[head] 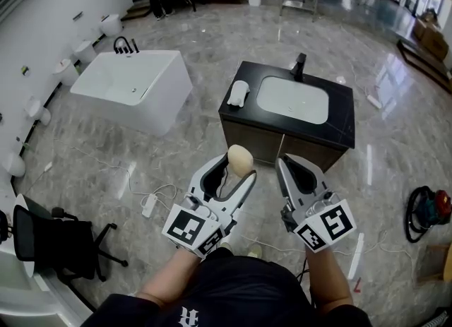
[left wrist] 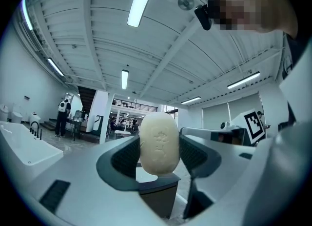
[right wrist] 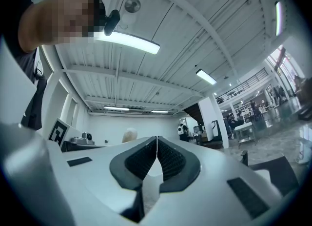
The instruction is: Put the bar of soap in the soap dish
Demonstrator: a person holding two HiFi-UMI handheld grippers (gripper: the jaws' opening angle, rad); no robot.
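A white bathtub stands on the shiny grey floor at the left. A black chair is at the bottom left, close to the person. A white power strip lies on the floor between the chair and the claws.

To the right of the tub is a black bench. A white sink is set in its top, and a black tap stands at the back edge. The white soap dish sits at the left end of the bench top, just beside the sink.

The person holds both claws up in front of the body, on the near side of the bench. The left claw points up and squeezes the bar of soap between its two dark pads. The soap is pale and oval. It stands on end, and its top sticks out above the claw tips. It is up in the air, well apart from the soap dish.

The right claw is just beside the left one. Its jaws are pressed tight together and it holds nothing.
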